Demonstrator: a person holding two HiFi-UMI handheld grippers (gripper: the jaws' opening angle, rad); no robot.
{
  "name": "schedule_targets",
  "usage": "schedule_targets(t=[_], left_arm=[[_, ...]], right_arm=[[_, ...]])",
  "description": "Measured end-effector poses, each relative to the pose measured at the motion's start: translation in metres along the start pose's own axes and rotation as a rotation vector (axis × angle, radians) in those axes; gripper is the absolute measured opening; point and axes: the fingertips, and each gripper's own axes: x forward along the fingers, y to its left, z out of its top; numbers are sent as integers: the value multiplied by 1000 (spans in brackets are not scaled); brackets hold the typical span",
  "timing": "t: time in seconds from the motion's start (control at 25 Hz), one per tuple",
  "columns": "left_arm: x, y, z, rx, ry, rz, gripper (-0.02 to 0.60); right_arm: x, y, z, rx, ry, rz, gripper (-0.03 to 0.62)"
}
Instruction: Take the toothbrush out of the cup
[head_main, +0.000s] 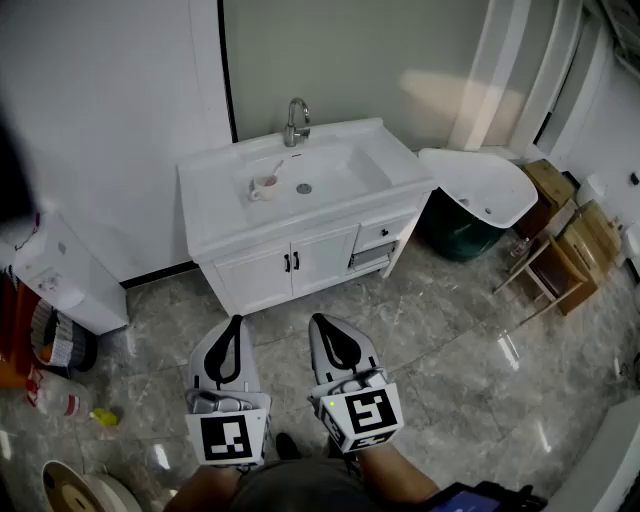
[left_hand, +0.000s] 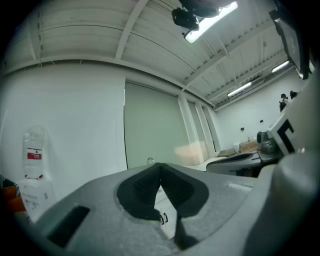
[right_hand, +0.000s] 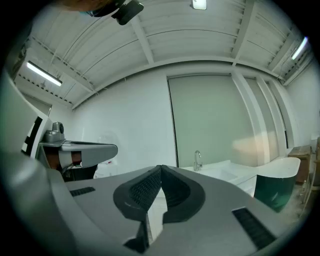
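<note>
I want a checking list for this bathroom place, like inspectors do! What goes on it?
Surface: white sink counter, bare except for the cup.
Job's things: cup left of the drain, toothbrush standing in it.
Clutter: plastic bottle lying on the floor.
Grippers: left hand-held gripper and right hand-held gripper both shut, empty, well short of the counter.
Cables: nothing seen.
Surroundings: faucet, water dispenser at left, loose white basin over a green bin, wooden crates at right.
</note>
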Motion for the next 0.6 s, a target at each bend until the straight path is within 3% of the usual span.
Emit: schedule_targets(t=[0.6], left_arm=[[32, -76, 17, 24, -2, 64, 11]], right_arm=[[-15, -100, -1, 41, 30, 21, 15]])
